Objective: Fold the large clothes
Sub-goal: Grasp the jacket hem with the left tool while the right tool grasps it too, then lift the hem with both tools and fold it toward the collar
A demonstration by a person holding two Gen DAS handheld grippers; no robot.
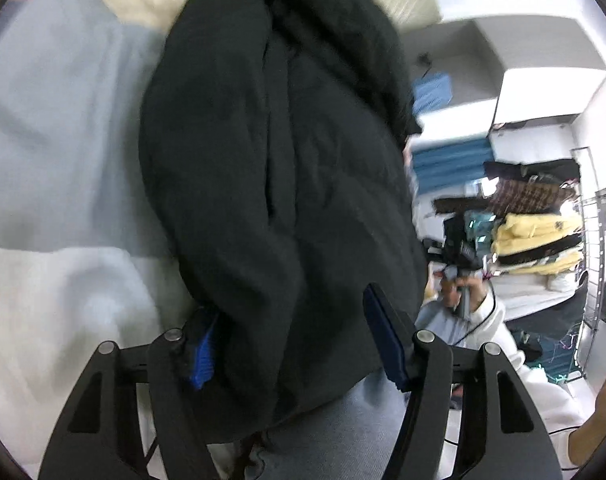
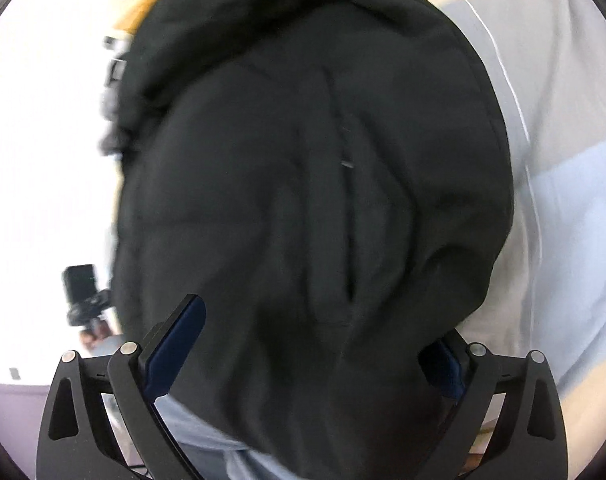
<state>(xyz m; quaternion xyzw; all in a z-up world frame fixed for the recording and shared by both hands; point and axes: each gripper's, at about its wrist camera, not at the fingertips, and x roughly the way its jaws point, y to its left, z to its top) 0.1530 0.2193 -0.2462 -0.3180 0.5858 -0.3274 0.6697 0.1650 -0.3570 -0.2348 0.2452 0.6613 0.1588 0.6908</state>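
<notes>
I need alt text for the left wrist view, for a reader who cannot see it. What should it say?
A bulky black jacket fills the middle of the view, lying on a pale grey and white bed cover, with its near end between the blue-padded fingers of the left gripper. To the right, a stack of folded clothes sits in a blurred room.

Matt black cloth jacket (image 1: 271,184) (puffy)

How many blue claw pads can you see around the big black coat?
4. Left claw's view: one pad half under the black coat, one clear on its right. Right claw's view: one left, one mostly hidden right.
</notes>
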